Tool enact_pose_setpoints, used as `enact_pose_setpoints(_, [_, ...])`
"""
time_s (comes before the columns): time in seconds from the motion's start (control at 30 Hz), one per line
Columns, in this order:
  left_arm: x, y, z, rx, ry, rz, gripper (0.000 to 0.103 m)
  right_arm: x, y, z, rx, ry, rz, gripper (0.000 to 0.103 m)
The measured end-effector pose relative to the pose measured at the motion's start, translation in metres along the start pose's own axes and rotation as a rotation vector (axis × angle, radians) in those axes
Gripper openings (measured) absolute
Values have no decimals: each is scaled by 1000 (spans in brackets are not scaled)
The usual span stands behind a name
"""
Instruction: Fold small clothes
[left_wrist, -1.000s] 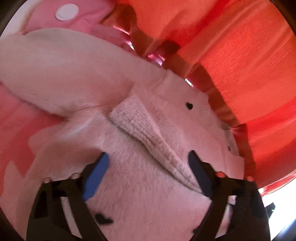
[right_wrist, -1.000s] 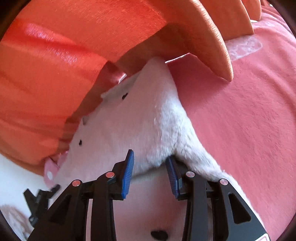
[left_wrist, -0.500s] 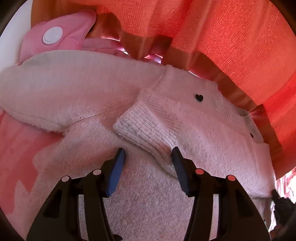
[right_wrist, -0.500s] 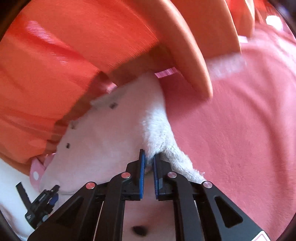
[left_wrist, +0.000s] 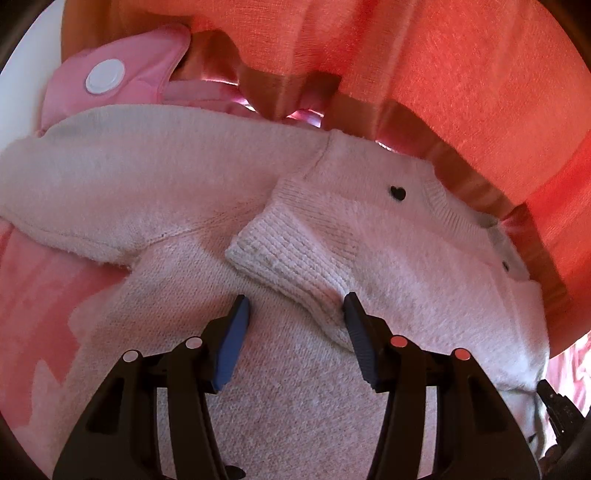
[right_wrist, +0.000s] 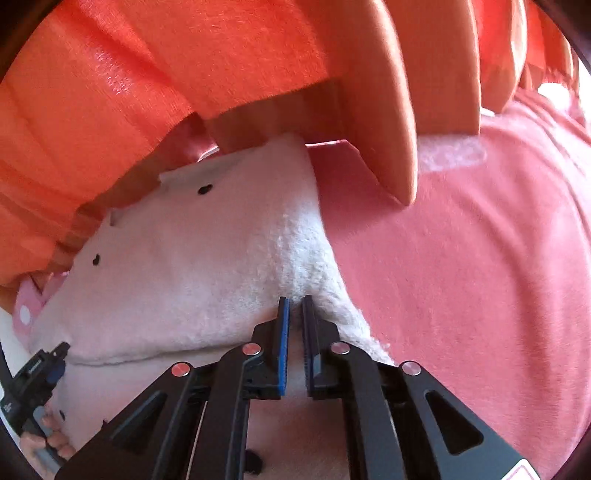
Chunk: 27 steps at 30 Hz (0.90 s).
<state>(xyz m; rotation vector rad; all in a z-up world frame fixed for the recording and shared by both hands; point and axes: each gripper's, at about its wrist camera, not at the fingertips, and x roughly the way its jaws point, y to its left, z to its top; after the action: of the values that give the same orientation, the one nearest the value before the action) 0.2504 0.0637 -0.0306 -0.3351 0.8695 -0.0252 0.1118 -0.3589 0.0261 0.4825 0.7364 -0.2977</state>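
Note:
A small pale pink knit sweater (left_wrist: 192, 173) with tiny black hearts lies on a pink blanket (left_wrist: 33, 295). One sleeve is folded across the chest, its ribbed cuff (left_wrist: 284, 254) lying on the body. My left gripper (left_wrist: 295, 314) is open just above the sweater, its jaws either side of the cuff's lower end, apart from it. In the right wrist view the sweater (right_wrist: 192, 258) shows from its right side. My right gripper (right_wrist: 295, 306) is shut on the fluffy edge of the sweater near the right sleeve.
An orange curtain (left_wrist: 461, 74) hangs right behind the sweater and also fills the top of the right wrist view (right_wrist: 147, 74). A pink item with a white dot (left_wrist: 110, 77) lies behind the sweater. The pink blanket (right_wrist: 461, 277) spreads to the right.
My right gripper closed on the sweater's edge and stays shut on it. My left gripper narrowed its opening and drew back, so the folded cuff now lies between its fingertips.

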Motion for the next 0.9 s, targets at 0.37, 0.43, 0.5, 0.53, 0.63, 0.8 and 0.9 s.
enact_pose_setpoints(0.37, [-78,179,36,-509,-148,39,68,-51,89,-55,-239,-23,97,17])
enact_pose_setpoints(0.43, [-86,224,49,-520,-157,162,68,-49,99,-63,-294,-10,99,19])
enact_pose_setpoints(0.5, [-90,262,64,-503,-162,284,68,-46,108,-70,-340,3,92,19])
enact_pose_setpoints(0.53, [-90,277,71,-507,-157,317,68,-44,110,-71,-350,5,89,20])
enact_pose_setpoints(0.63, [-84,320,82,-583,-141,345,68,-39,114,-72,-354,17,93,26])
enact_pose_setpoints(0.8, [-70,345,95,-639,-150,302,28,-34,116,-74,-368,22,74,32])
enact_pose_setpoints(0.9, [-75,310,115,-559,-185,234,6,-34,115,-73,-368,18,69,32])
